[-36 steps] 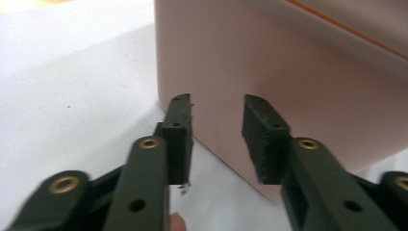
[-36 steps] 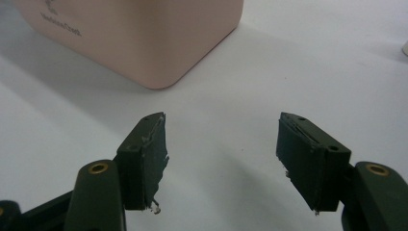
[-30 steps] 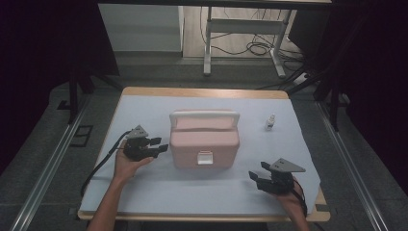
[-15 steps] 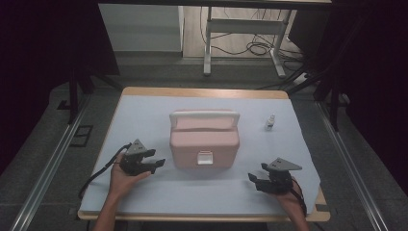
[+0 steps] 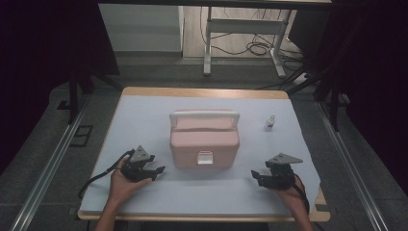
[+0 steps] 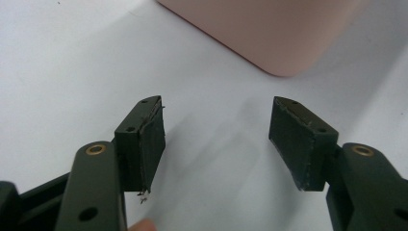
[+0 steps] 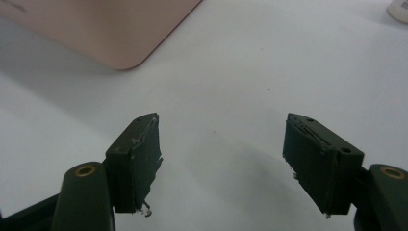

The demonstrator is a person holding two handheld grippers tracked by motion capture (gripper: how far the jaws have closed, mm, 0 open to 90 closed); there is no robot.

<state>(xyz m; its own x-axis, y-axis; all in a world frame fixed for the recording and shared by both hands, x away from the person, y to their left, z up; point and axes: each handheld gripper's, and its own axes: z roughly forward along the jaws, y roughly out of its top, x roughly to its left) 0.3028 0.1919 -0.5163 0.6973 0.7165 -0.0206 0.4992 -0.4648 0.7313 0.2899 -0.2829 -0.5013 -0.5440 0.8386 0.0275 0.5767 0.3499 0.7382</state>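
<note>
A pink box (image 5: 204, 142) with a white handle and a white front latch stands shut in the middle of the table. My left gripper (image 5: 156, 171) lies low at the box's front left, apart from it; its jaws have just been opening and nothing is between them. In the left gripper view the left gripper (image 6: 216, 130) points at bare white table, with a corner of the pink box (image 6: 274, 33) ahead. My right gripper (image 5: 255, 175) rests at the front right. The right gripper (image 7: 221, 144) has just spread its jaws wide and holds nothing, with the box (image 7: 106, 29) ahead to its left.
A small white bottle (image 5: 270, 122) stands right of the box toward the back, and its base shows as the bottle (image 7: 399, 9) in the right gripper view. A white sheet (image 5: 144, 115) covers the wooden table. Each gripper trails a black cable.
My left gripper has drawn back from the box's left side toward the near edge and sunk lower, with its jaws wider. The right gripper has stayed in place.
</note>
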